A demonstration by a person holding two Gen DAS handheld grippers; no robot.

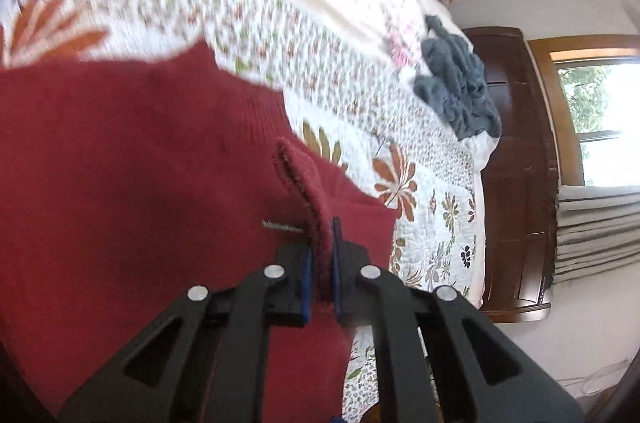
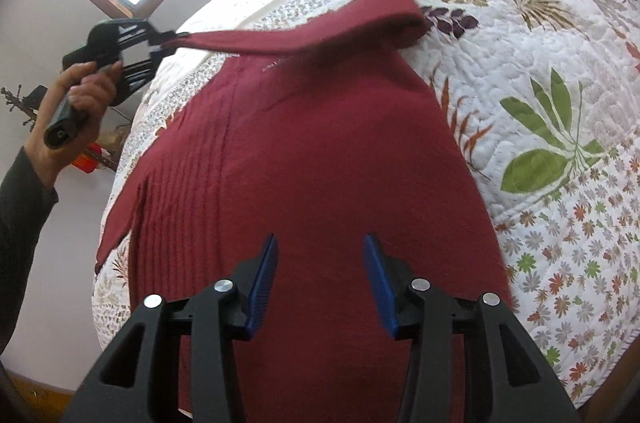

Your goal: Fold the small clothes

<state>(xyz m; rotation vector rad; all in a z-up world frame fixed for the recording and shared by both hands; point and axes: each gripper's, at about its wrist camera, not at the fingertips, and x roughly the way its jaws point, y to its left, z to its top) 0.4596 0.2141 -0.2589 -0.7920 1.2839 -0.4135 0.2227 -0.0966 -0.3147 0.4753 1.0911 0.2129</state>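
Quilt (image 2: 540, 71) floral, covers bed – red garment (image 2: 320, 163) spread on it.

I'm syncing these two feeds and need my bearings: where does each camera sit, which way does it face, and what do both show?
Left wrist: rides the left tongs, facing along them at the pinched sleeve cuff, the quilt and a window beyond.
Right wrist: rides the open right tongs, looking across the red sweater; the person's hand shows.
Shared: sweater, quilt, grey cloth, left tongs.
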